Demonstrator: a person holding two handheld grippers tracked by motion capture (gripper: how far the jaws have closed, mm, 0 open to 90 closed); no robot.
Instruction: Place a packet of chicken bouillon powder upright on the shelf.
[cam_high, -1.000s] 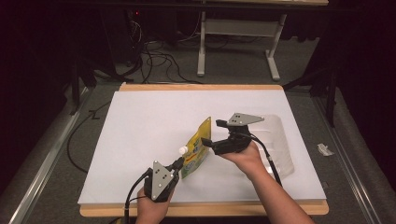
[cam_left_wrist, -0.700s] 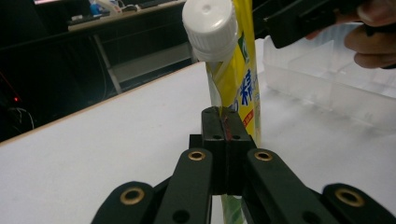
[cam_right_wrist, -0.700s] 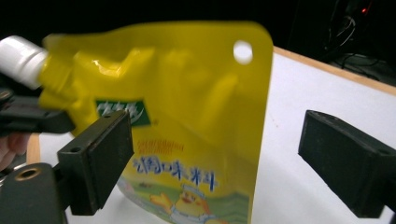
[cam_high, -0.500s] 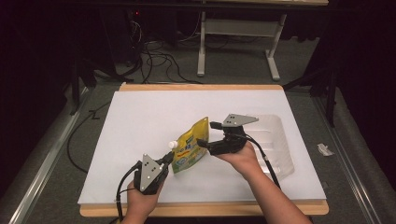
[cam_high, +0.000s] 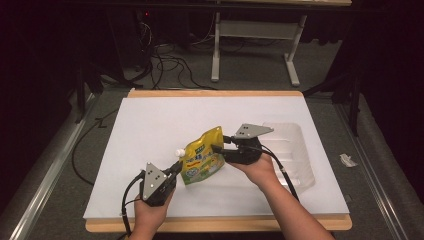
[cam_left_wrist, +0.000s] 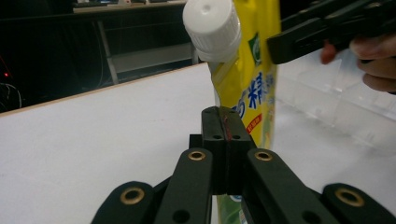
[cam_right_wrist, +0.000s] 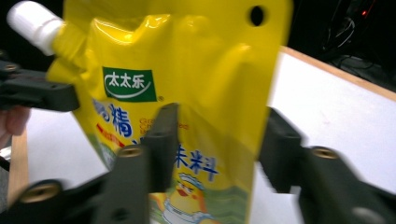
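Pouch handoff, about halfway there I reckon

Going big to small: white worktop (cam_high: 150, 130), clear plastic tray (cam_high: 300, 150) on its right side, and the yellow spouted pouch (cam_high: 202, 157) held up just left of that tray. My left tongs (cam_left_wrist: 224, 126) are clamped tight on the pouch's edge below the white cap (cam_left_wrist: 212, 28). My right tongs (cam_right_wrist: 215, 140) sit wide around the pouch body, not gripping. Placing it is what's left, I'd guess.

Bare white table (cam_high: 165, 125) lies open left of the pouch (cam_high: 202, 159); clear tray (cam_high: 295, 150) crowds its right.
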